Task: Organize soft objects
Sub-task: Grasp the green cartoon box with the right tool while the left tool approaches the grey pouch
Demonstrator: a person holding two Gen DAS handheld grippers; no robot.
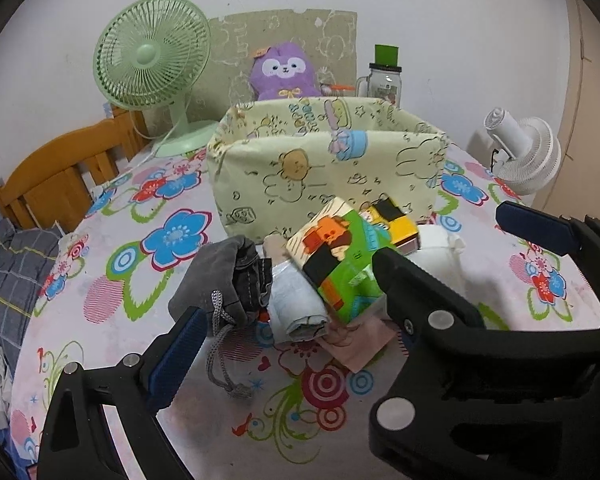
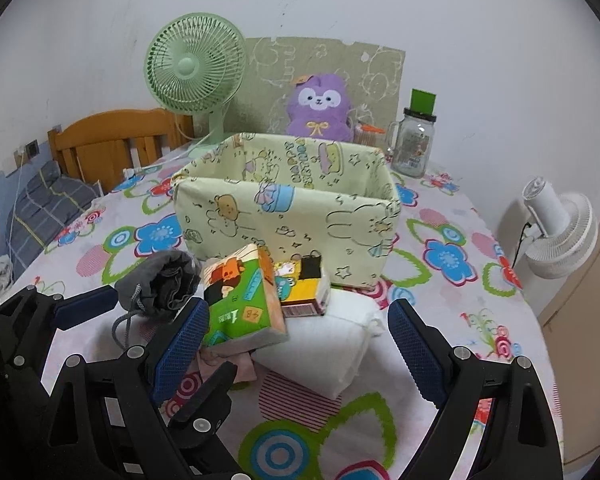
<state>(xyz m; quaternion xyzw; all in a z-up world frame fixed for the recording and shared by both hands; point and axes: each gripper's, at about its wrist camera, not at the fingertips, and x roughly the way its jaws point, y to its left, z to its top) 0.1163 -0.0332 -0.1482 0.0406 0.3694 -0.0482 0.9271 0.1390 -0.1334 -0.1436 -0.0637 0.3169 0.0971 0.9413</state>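
Note:
A pale yellow fabric basket (image 1: 324, 164) (image 2: 288, 216) stands on the flowered table. In front of it lies a pile: a grey drawstring pouch (image 1: 212, 280) (image 2: 160, 280), a green tissue pack (image 1: 340, 264) (image 2: 240, 296), a yellow pack (image 1: 396, 220) (image 2: 300, 280), a rolled pale cloth (image 1: 296, 304) and a folded white cloth (image 2: 320, 356) (image 1: 440, 256). My left gripper (image 1: 284, 340) is open, its jaws spanning the pouch, roll and green pack. My right gripper (image 2: 300, 348) is open, its jaws on either side of the white cloth and green pack.
A green desk fan (image 1: 156, 64) (image 2: 196, 72), a purple plush (image 1: 284, 72) (image 2: 320, 108) and a glass jar (image 1: 384, 84) (image 2: 414, 144) stand behind the basket. A white fan (image 1: 528, 152) (image 2: 560, 232) is at the right edge. A wooden bed frame (image 1: 60, 168) is at the left.

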